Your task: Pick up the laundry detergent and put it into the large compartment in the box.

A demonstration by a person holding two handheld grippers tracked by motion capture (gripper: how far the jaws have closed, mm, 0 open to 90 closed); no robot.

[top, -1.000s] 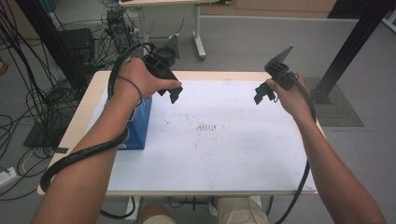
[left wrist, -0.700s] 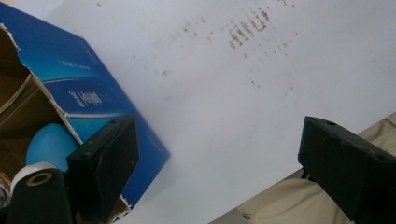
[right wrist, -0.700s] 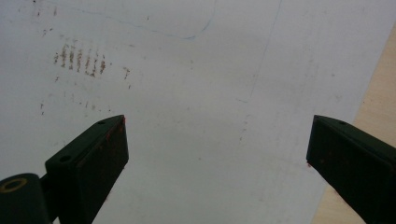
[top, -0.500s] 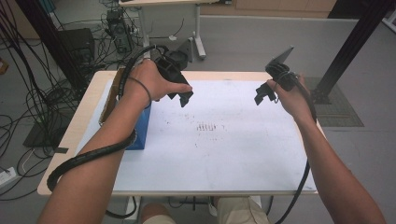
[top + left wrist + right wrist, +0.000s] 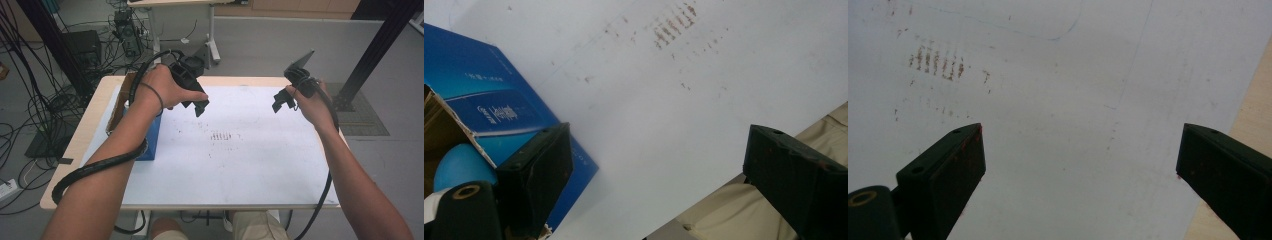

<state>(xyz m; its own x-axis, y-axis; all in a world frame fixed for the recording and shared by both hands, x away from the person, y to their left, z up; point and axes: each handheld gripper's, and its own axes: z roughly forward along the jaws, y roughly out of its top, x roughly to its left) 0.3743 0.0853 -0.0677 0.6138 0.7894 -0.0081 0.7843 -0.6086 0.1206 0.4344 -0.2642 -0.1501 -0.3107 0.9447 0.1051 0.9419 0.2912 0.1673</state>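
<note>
One open blue cardboard box sits at the left edge of the white-topped table, with a blue ball inside. Its white lettering is too small to read. Two black grippers hover empty, left gripper and right gripper, jaws wide.

Blue box, small white print on its side, too blurred to read
</note>
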